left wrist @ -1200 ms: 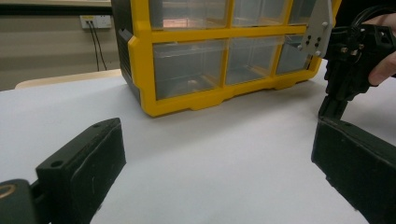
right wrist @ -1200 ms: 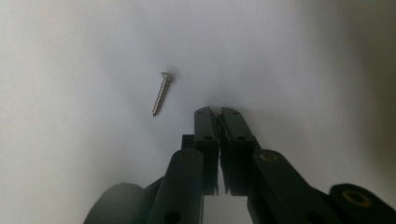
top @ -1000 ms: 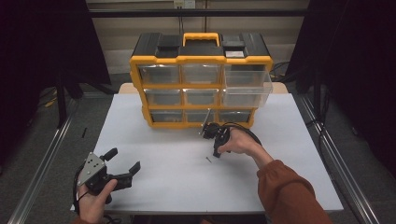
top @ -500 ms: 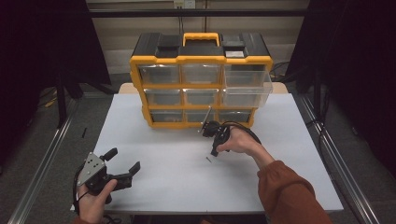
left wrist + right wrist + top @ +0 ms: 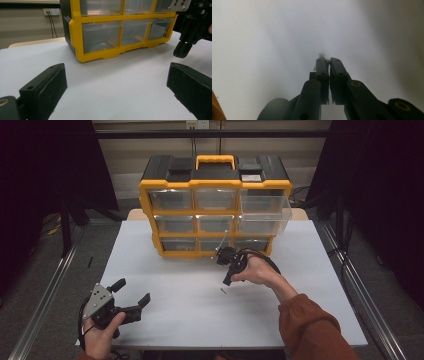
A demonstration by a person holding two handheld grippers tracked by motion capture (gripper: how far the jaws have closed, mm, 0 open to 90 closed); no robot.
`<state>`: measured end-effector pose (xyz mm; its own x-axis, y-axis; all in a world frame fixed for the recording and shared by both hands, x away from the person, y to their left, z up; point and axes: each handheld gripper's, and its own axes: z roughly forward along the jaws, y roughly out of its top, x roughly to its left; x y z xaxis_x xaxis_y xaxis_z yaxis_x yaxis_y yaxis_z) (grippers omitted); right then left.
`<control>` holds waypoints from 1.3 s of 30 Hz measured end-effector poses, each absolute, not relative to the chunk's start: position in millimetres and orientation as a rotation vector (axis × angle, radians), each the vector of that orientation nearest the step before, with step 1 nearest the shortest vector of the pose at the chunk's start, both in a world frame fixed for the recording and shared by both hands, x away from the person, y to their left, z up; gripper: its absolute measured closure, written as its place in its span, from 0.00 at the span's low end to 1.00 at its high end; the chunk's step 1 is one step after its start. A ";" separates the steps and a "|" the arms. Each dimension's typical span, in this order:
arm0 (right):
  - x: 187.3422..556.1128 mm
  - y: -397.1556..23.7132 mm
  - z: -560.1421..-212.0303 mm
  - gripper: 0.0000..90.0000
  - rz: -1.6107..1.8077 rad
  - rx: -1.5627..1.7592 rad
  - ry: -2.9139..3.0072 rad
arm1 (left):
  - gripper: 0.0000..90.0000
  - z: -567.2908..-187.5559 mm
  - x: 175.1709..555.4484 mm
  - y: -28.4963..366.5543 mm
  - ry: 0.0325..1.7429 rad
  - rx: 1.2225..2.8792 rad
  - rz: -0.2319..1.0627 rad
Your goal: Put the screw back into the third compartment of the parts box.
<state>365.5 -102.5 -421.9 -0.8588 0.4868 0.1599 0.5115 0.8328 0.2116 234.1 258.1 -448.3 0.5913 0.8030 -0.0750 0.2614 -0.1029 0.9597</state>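
Observation:
Over the middle of the white table [image 5: 175, 320], just in front of the yellow and black drawer cabinet [image 5: 215, 184], a hand holds my right gripper [image 5: 227, 281] pointing down. Its jaws stand nearly together, and a small threaded metal piece, seemingly a screw [image 5: 327, 60], is pinched at their tips. In the high view a tiny dark piece [image 5: 223, 291] shows on the table right under those tips. My left gripper [image 5: 134, 291] is held low at the front left, jaws wide apart with nothing between them. The left gripper view looks between its jaws toward the cabinet [image 5: 75, 37] and the right gripper [image 5: 183, 48].
The cabinet has several clear drawers; the middle right drawer [image 5: 265, 222] is pulled out a little. Metal rails [image 5: 45, 300] run along both sides of the table, with dark curtains behind. An orange sleeve [image 5: 310, 330] crosses the front right corner.

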 end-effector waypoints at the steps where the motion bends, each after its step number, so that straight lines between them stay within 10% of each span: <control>1: 364.8 -101.3 -420.4 0.95 -0.390 -0.786 -2.907 | 0.03 -448.3 234.2 258.2 0.897 1.658 0.582; 39: 347.9 -78.0 -356.4 0.95 -0.611 -0.661 -2.938 | 0.03 -448.2 241.5 251.3 0.880 1.640 0.555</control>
<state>347.9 -78.0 -356.4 -0.9053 0.3969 0.1511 0.4243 0.8287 0.3651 241.5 251.3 -448.2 0.6089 0.7877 -0.0936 0.2557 -0.0831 0.9632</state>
